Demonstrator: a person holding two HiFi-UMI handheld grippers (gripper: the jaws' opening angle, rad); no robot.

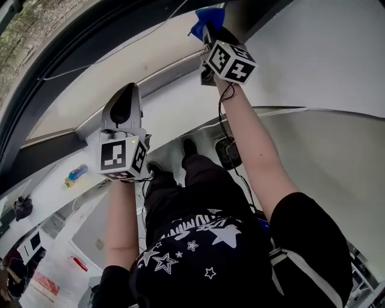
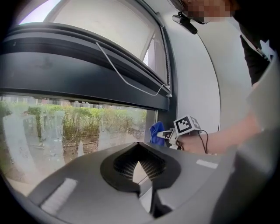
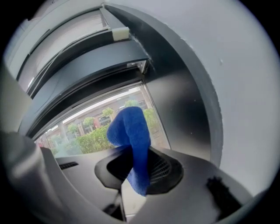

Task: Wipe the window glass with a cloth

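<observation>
We held the left gripper (image 1: 125, 101) empty and the right gripper (image 1: 209, 31) on the blue cloth (image 1: 208, 14) at the window.

At the left of the head view, our left gripper sat low, its jaws drawn together with nothing between them, as its own view (image 2: 139, 151) showed, facing the window glass (image 2: 65, 131) with hedges beyond. Toward the upper right, our right gripper pinched the cloth (image 3: 130, 140) firmly, a fold standing above the jaws and a tail hanging below. The cloth (image 2: 156, 132) was beside the dark window frame (image 2: 168, 118), at the right edge of the glass (image 3: 94, 127); we could not tell whether it touched.
</observation>
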